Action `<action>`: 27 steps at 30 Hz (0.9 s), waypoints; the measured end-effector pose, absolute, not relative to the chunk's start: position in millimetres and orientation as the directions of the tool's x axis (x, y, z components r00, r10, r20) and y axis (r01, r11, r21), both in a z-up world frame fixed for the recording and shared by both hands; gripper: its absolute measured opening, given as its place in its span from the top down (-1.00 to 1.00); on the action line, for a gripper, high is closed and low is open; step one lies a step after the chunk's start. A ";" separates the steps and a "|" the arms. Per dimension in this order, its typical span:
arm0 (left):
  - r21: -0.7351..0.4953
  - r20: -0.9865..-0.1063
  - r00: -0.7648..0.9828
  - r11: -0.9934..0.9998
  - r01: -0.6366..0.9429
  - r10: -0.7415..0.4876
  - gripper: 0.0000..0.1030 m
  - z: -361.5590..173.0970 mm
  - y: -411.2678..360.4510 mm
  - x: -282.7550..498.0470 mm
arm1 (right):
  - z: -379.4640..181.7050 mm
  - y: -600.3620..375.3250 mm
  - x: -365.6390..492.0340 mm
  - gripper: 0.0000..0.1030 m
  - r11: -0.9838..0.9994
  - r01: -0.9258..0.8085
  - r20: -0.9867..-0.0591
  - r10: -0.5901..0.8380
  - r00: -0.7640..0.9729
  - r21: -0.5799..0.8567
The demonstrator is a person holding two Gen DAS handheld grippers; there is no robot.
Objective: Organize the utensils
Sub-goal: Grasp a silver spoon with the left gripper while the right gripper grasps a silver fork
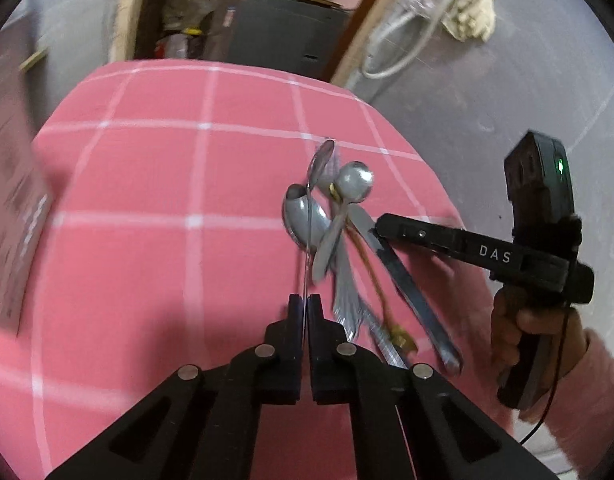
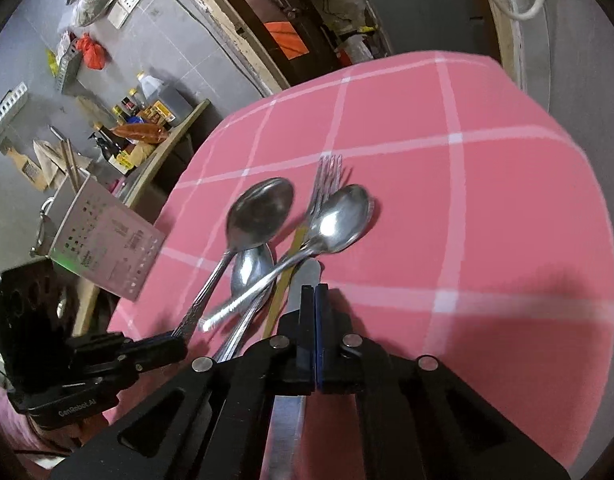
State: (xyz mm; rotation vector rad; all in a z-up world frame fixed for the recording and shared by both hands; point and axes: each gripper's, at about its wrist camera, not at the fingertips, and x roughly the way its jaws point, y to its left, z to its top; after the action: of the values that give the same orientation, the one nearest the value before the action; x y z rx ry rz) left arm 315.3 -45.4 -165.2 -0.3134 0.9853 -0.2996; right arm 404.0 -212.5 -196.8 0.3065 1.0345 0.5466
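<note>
A pile of steel utensils lies on the pink checked tablecloth (image 1: 147,208): spoons (image 2: 339,220), a fork (image 2: 325,184), a butter knife (image 1: 411,292) and a thin gold-coloured piece (image 2: 285,280). My left gripper (image 1: 305,304) is shut on the thin handle of a spoon (image 1: 321,162), seen edge-on; in the right wrist view it holds that spoon (image 2: 263,212) by the handle end (image 2: 179,330). My right gripper (image 2: 315,296) is shut, its tips at the knife blade (image 2: 305,280); in the left wrist view it (image 1: 381,232) touches the knife's edge.
A pale perforated utensil holder (image 2: 107,244) stands at the table's left edge; it shows blurred at the left of the left wrist view (image 1: 11,200). Beyond the table are a cluttered shelf with bottles (image 2: 155,108) and a dark cabinet (image 1: 283,36).
</note>
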 end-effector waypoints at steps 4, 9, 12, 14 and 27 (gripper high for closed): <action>-0.429 -0.766 0.504 0.901 0.059 -0.398 0.93 -169.2 -34.0 300.3 | -202.3 -207.8 401.9 0.98 0.813 -0.256 -0.721 0.582 0.375 0.523; -0.493 -0.767 0.463 0.870 0.017 -0.444 0.92 -178.0 -21.0 285.4 | -201.9 -194.5 403.5 0.96 0.829 -0.301 -0.759 0.555 0.340 0.471; -0.502 -0.768 0.451 0.865 0.016 -0.454 0.90 -178.2 -16.9 281.5 | -197.5 -184.6 403.9 0.86 0.838 -0.346 -0.787 0.528 0.319 0.422; -0.495 -0.776 0.442 0.869 0.016 -0.450 0.81 -177.6 -15.4 283.4 | -194.6 -181.7 403.3 0.76 0.836 -0.363 -0.792 0.525 0.311 0.412; -0.488 -0.753 0.478 0.871 0.055 -0.452 0.42 -170.9 -14.7 329.0 | -193.1 -201.9 418.7 0.70 0.856 -0.296 -0.766 0.512 0.387 0.423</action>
State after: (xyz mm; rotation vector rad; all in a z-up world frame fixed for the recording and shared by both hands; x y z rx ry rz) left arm 329.0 -14.7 -170.9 -0.4305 1.0333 -0.3215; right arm 418.7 -201.9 -193.1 0.2315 1.0547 0.5202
